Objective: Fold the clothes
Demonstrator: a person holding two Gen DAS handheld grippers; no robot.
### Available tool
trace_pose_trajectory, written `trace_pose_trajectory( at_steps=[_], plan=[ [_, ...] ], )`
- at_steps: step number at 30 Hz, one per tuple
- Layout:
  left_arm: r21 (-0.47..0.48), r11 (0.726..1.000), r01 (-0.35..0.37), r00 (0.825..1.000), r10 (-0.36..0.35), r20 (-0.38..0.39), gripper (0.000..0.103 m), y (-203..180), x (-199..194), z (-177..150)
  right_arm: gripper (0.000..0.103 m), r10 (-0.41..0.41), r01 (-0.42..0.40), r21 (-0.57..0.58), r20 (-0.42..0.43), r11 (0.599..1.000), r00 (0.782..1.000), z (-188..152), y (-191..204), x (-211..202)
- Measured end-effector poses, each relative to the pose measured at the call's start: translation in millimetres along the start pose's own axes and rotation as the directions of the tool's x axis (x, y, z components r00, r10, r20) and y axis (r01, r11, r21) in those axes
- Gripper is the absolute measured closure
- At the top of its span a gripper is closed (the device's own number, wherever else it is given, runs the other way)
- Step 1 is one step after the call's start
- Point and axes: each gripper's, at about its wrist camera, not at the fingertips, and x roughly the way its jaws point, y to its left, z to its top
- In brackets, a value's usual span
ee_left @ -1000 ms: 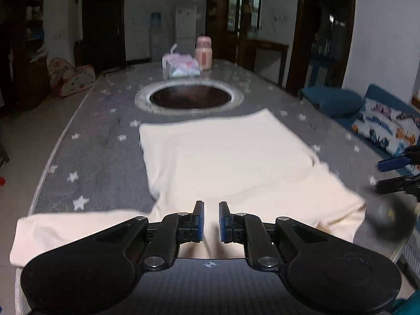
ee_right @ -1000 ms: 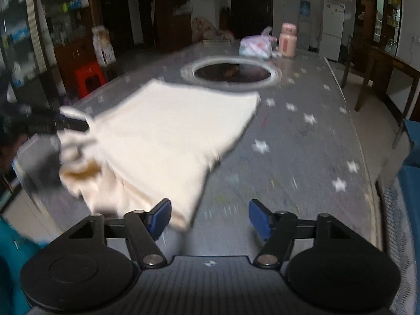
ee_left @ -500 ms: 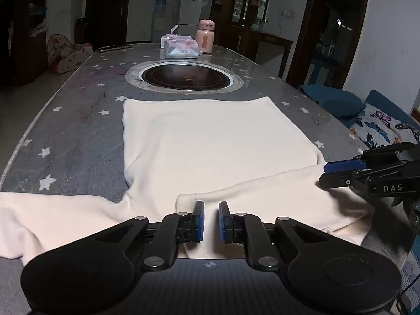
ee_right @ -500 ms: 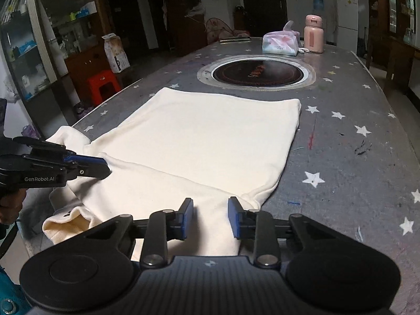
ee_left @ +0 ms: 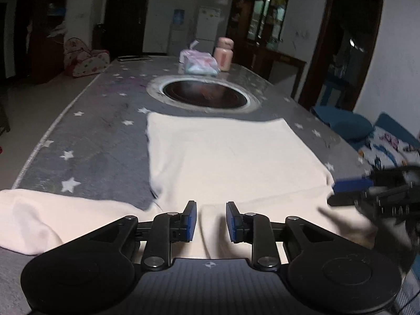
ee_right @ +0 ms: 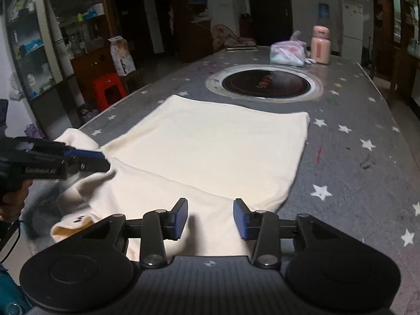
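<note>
Left wrist view shows my left gripper [ee_left: 209, 221] with fingers apart over the cream shirt [ee_left: 231, 157], spread flat ahead. My right gripper [ee_right: 210, 219] gapes too, one sleeve [ee_right: 157, 191] folded across, the other [ee_left: 39, 215] outstretched; body folds remain, I judge.

The near hem of the cream garment [ee_left: 236, 162] was hidden behind the left gripper [ee_left: 209, 221] body at the bottom of the frame, and its sleeve was cut off by the left edge. At the right edge the right gripper [ee_left: 349, 191] was smeared by motion blur. In the right wrist view, the lettering on the left gripper [ee_right: 102, 161] could not be read.
</note>
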Motion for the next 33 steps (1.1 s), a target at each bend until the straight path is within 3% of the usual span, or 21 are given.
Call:
trace_pose_trajectory(
  at_steps=[8,22,28,30,33],
  plan=[
    [-0.146,0.989,0.02,1.0,-0.018,0.01,0.076,29.8,33.4,31.2,0.057,-0.001,0.001,0.014,-0.018,1.0,1.0,-6.2,3.5,8.6],
    [-0.172,0.983,-0.056,0.998,0.053,-0.023,0.076,48.6,67.8,38.3,0.05,0.01,-0.01,0.002,-0.028,1.0,1.0,-7.8,5.5,10.3],
    [-0.172,0.984,-0.048,0.999,0.046,-0.016,0.067,45.1,58.7,38.2,0.047,0.014,-0.014,-0.003,-0.027,1.0,1.0,-8.1,6.6,10.8],
    [-0.169,0.981,-0.093,0.995,0.095,0.004,0.057,47.3,43.0,33.3,0.046,0.015,-0.016,-0.004,-0.029,1.0,0.999,-7.9,7.0,10.4],
    [-0.166,0.973,-0.162,0.985,0.17,0.034,0.056,50.6,19.1,25.7,0.044,0.016,-0.017,-0.009,-0.032,1.0,0.999,-7.0,8.1,10.9]
  ],
)
